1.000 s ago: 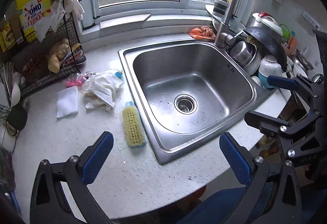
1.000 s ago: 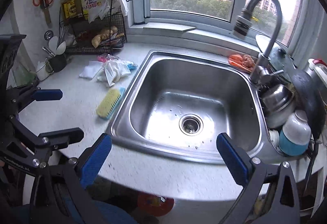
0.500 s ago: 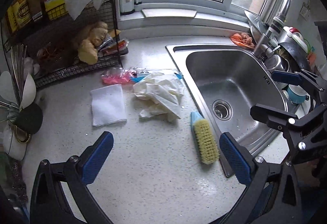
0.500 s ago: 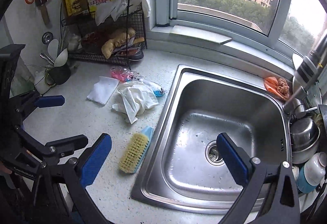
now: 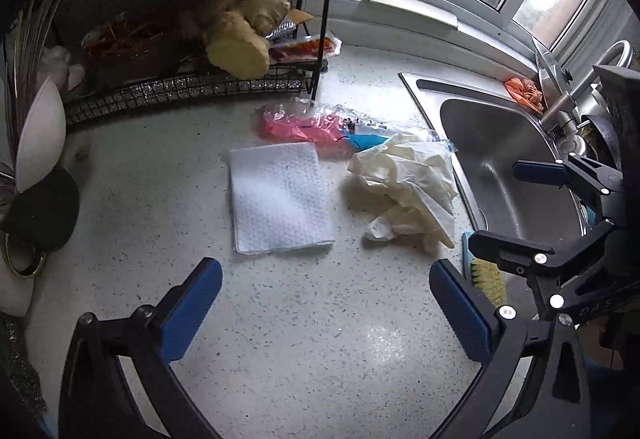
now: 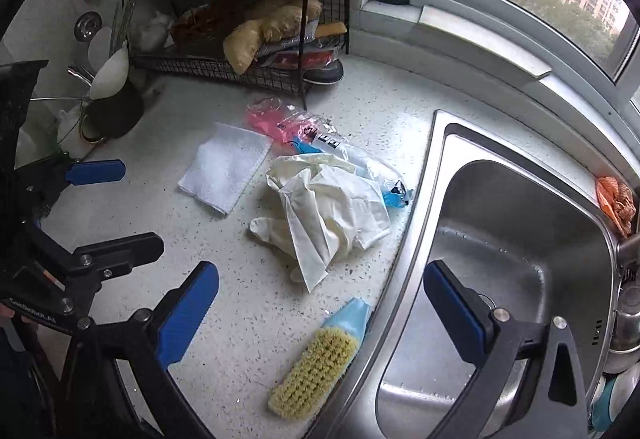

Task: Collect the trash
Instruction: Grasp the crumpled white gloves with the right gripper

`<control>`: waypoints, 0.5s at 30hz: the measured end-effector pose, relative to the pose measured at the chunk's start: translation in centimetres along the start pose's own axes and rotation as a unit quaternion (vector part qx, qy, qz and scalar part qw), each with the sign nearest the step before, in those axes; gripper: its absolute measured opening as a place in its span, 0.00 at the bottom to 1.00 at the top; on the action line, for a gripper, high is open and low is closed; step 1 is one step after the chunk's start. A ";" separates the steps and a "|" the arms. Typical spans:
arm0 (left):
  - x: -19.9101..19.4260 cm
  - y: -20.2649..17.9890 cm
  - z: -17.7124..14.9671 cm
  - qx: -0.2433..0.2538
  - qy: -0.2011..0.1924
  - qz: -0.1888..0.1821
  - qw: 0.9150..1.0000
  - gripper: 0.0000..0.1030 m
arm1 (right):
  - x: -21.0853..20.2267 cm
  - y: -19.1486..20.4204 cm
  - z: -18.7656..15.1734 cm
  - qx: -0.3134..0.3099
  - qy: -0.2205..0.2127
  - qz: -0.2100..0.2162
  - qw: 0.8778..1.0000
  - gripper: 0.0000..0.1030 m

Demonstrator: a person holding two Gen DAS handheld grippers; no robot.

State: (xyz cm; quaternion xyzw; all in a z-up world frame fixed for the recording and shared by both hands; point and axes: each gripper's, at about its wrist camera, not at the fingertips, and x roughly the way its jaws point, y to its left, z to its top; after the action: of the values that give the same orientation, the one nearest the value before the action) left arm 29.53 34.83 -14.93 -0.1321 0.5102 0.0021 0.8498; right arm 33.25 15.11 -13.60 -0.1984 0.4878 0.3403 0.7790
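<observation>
Trash lies on the speckled white counter [image 5: 304,339] left of the sink: a folded white paper towel [image 5: 278,197] [image 6: 226,167], a crumpled heap of cream rubber gloves [image 5: 406,187] [image 6: 328,215], and pink and clear plastic wrappers [image 5: 316,123] [image 6: 304,131] behind them. My left gripper [image 5: 326,309] is open and empty, hovering just in front of the towel. My right gripper [image 6: 320,313] is open and empty, in front of the gloves and over the sink's edge.
A yellow-bristled scrub brush [image 6: 320,361] lies by the steel sink [image 6: 516,239]. A black wire rack [image 5: 192,51] with ginger stands behind the trash. A utensil holder [image 5: 40,207] stands at the left. An orange rag [image 6: 616,203] lies behind the sink.
Both grippers have swung left from over the sink and moved closer to the counter. The towel, gloves and wrappers now fill the middle of both views. Nothing has been grasped.
</observation>
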 end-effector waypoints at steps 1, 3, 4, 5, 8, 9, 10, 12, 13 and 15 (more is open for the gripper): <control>0.4 0.3 0.0 -0.002 0.004 -0.001 1.000 1.00 | 0.8 -0.1 0.3 0.001 0.007 0.003 1.000 0.99; 1.3 1.0 0.2 -0.004 0.011 0.002 1.000 1.00 | 2.3 -0.3 1.0 0.005 0.022 0.008 1.000 0.99; 1.6 1.2 0.3 -0.004 0.014 0.004 1.000 1.00 | 3.0 -0.4 1.3 0.007 0.029 0.011 0.999 0.99; 1.9 1.4 0.4 -0.003 0.018 0.006 1.000 1.00 | 3.8 -0.4 1.6 0.009 0.036 0.014 0.999 0.99; 2.9 2.2 0.6 -0.005 0.029 0.015 0.999 1.00 | 5.4 -0.6 2.3 0.020 0.051 0.023 0.998 0.99; 3.1 2.4 0.6 -0.007 0.031 0.014 0.999 1.00 | 5.8 -0.7 2.4 0.024 0.055 0.025 0.998 0.99; 3.3 2.6 0.7 -0.011 0.034 0.011 0.999 1.00 | 6.1 -0.8 2.6 0.027 0.058 0.027 0.998 0.99; 3.7 3.0 0.9 -0.016 0.037 0.007 0.999 1.00 | 6.5 -0.8 2.7 0.032 0.065 0.035 0.997 0.98; 3.9 3.1 1.0 -0.016 0.039 0.005 0.999 1.00 | 6.8 -0.7 2.8 0.032 0.069 0.039 0.996 0.94; 4.4 3.3 1.0 -0.015 0.041 -0.002 0.999 1.00 | 7.2 -0.7 2.9 0.031 0.075 0.040 0.996 0.88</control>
State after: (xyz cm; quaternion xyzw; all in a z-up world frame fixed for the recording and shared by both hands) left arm 32.05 37.69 -19.03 -0.1461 0.5442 0.0031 0.8261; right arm 37.66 18.93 -18.81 -0.1791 0.5633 0.3401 0.7314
